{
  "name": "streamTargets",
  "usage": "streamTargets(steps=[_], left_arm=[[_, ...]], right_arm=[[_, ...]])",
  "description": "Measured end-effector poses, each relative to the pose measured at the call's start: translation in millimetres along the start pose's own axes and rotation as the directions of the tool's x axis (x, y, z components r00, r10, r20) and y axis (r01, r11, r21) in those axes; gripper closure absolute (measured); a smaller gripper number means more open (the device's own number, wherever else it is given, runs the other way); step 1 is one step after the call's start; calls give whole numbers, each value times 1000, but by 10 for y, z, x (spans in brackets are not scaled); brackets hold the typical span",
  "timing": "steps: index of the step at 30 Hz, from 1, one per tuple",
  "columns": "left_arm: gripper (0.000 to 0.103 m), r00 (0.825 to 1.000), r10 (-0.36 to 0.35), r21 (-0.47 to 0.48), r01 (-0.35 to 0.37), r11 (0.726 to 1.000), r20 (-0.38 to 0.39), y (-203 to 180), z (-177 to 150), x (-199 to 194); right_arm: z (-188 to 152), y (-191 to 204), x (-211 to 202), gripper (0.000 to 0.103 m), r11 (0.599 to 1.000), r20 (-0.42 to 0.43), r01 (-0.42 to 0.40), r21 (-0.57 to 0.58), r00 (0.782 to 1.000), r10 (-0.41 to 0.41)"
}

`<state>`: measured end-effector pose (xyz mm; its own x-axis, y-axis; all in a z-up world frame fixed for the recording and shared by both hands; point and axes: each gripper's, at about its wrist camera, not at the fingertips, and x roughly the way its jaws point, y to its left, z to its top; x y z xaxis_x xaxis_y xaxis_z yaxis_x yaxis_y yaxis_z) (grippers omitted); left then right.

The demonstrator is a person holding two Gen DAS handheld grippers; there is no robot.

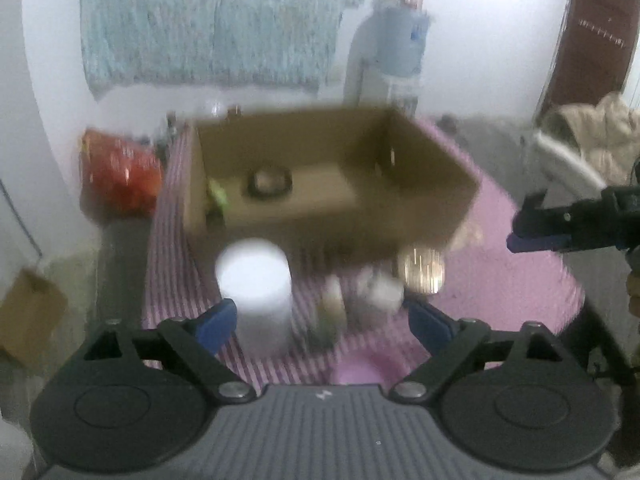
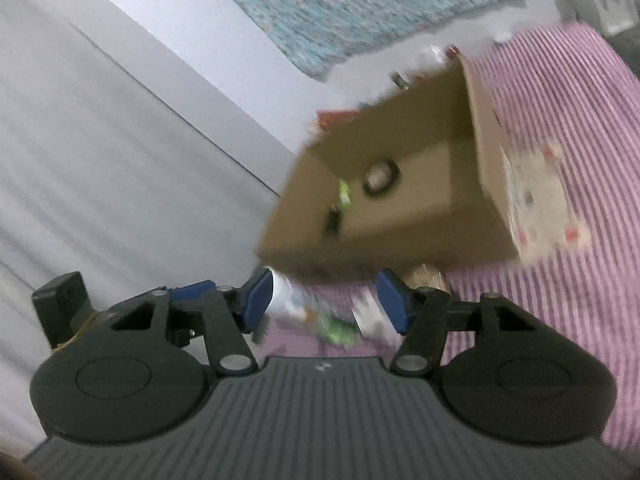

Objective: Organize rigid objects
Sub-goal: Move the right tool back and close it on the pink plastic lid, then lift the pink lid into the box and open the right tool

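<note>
An open cardboard box (image 1: 424, 188) stands on the pink striped cloth; inside lie a black roll of tape (image 1: 269, 182) and a small green item (image 1: 218, 194). In front of it stand a white cylinder (image 1: 256, 296), a green-and-white bottle (image 1: 334, 312), a white object (image 1: 380, 290) and a shiny gold item (image 1: 423, 270). My left gripper (image 1: 320, 322) is open, low before these things. My right gripper (image 2: 326, 300) is open above the bottle (image 2: 328, 320), with the box (image 2: 486, 176) beyond. It also shows at the right edge of the left wrist view (image 1: 532, 226). Both views are blurred.
A red bag (image 1: 120, 172) sits left of the table. A water dispenser (image 1: 396, 48) stands by the back wall under a teal cloth (image 1: 216, 20). A small cardboard box (image 1: 28, 316) is on the floor at left. A chair with a beige coat (image 1: 592, 136) is at right.
</note>
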<state>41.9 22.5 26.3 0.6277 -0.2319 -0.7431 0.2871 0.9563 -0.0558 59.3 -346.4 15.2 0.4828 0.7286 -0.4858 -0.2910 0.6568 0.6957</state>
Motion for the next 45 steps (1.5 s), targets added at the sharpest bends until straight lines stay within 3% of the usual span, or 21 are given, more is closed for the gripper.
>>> streamTargets(steps=[4, 10, 16, 23, 34, 38, 45], left_arm=[[9, 997, 11, 7, -11, 1000, -76, -114, -351, 219], [11, 989, 2, 30, 2, 1000, -146, -272, -571, 546], [28, 986, 6, 65, 5, 998, -167, -363, -658, 715], [33, 988, -18, 67, 29, 997, -156, -409, -677, 726], [36, 985, -77, 142, 99, 985, -152, -712, -623, 772], [36, 987, -68, 180, 95, 979, -148, -790, -622, 776], [29, 984, -73, 169, 100, 981, -160, -847, -595, 882]], right_arm=[[-411, -124, 264, 45, 998, -49, 19, 56, 999, -17], [-666, -5, 808, 46, 996, -141, 92, 5, 986, -91], [-724, 63, 1129, 59, 990, -178, 131, -41, 974, -137], [-739, 41, 1161, 76, 990, -204, 135, -36, 969, -139], [-700, -162, 856, 76, 980, -156, 200, -6, 968, -199], [-717, -255, 773, 76, 978, -146, 206, 21, 969, -200], [-748, -321, 787, 76, 979, -152, 203, 36, 969, -195]])
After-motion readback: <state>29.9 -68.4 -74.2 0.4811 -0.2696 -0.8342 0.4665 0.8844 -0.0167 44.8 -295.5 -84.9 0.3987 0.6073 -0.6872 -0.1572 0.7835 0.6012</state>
